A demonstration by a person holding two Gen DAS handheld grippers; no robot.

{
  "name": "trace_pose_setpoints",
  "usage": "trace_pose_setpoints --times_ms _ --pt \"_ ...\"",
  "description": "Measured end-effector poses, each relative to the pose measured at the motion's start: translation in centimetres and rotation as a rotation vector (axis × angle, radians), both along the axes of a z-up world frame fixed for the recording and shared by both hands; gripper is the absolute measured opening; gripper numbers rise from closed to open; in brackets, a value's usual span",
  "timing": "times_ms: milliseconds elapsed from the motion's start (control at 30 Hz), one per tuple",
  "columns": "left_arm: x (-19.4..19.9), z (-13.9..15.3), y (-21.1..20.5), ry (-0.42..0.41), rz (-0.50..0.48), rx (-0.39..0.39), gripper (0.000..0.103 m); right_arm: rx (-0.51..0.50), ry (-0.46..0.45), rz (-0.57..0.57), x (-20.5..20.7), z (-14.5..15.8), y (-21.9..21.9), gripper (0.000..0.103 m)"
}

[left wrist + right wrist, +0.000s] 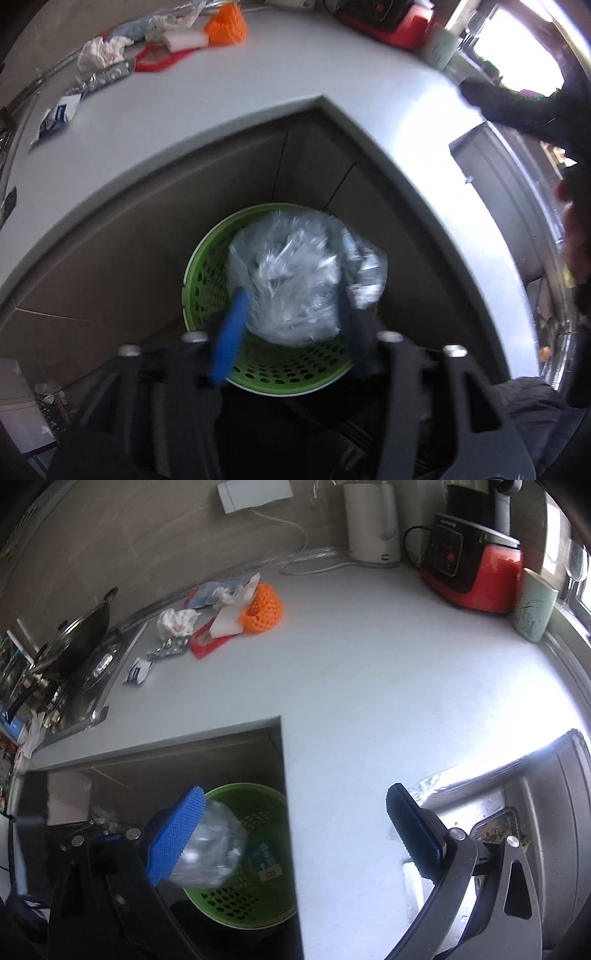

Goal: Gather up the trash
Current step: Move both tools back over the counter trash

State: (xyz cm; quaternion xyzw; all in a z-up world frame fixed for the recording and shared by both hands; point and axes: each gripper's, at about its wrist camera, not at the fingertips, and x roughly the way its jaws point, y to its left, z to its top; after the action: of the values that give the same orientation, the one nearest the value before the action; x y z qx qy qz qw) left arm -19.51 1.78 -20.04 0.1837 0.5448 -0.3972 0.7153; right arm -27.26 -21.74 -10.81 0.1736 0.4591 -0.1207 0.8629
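Note:
A green perforated basket stands on the floor under the inner corner of the grey counter. My left gripper hangs right above it, open, with a crumpled clear plastic bag loose between its blue fingers. In the right wrist view the same bag shows over the basket. My right gripper stands wide open and empty over the counter edge. At the back of the counter lie an orange foam net, a crumpled tissue, a red wrapper and a small blue-white packet.
A white kettle, a red and black appliance and a pale green cup stand along the back right. A stove with a wok is on the left, a metal sink on the right. Cabinet doors close in around the basket.

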Motion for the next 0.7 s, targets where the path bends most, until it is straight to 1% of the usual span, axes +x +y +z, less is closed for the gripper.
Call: trace_pose_setpoints --times_ms 67,167,233,267,333,400,500,533,567,633,700 --pt "0.1 -0.4 -0.3 0.003 -0.004 0.010 0.059 -0.001 0.000 -0.002 -0.4 0.3 -0.2 0.098" --pt "0.1 -0.2 -0.5 -0.005 0.005 0.007 0.067 -0.002 0.002 0.001 -0.5 0.4 -0.2 0.098" --pt "0.1 0.6 -0.5 -0.027 0.012 -0.003 0.069 0.000 0.000 0.007 -0.3 0.5 -0.1 0.098" --pt "0.3 1.0 -0.4 -0.036 0.021 -0.007 0.073 -0.002 -0.001 0.009 -0.2 0.6 0.0 0.098" --pt "1.0 2.4 0.2 -0.059 0.060 -0.021 0.077 -0.014 -0.009 0.014 0.0 1.0 0.3 0.098" --pt "2.1 4.3 1.0 -0.080 0.123 -0.058 0.086 -0.022 -0.022 0.021 0.3 1.6 0.4 0.098" --pt "4.3 7.7 2.8 -0.144 0.258 -0.105 0.094 -0.038 -0.065 0.028 1.1 3.0 0.8 0.101" --pt "4.9 8.5 3.4 -0.160 0.294 -0.117 0.095 -0.042 -0.078 0.031 1.4 3.4 0.8 0.101" --pt "6.0 9.9 4.3 -0.195 0.360 -0.129 0.095 -0.046 -0.095 0.035 1.9 4.0 1.0 0.101" --pt "7.9 11.7 5.4 -0.241 0.447 -0.138 0.095 -0.056 -0.119 0.042 2.9 4.8 1.2 0.101" --pt "9.6 12.9 6.6 -0.276 0.515 -0.149 0.095 -0.065 -0.142 0.048 4.0 5.6 1.5 0.101"
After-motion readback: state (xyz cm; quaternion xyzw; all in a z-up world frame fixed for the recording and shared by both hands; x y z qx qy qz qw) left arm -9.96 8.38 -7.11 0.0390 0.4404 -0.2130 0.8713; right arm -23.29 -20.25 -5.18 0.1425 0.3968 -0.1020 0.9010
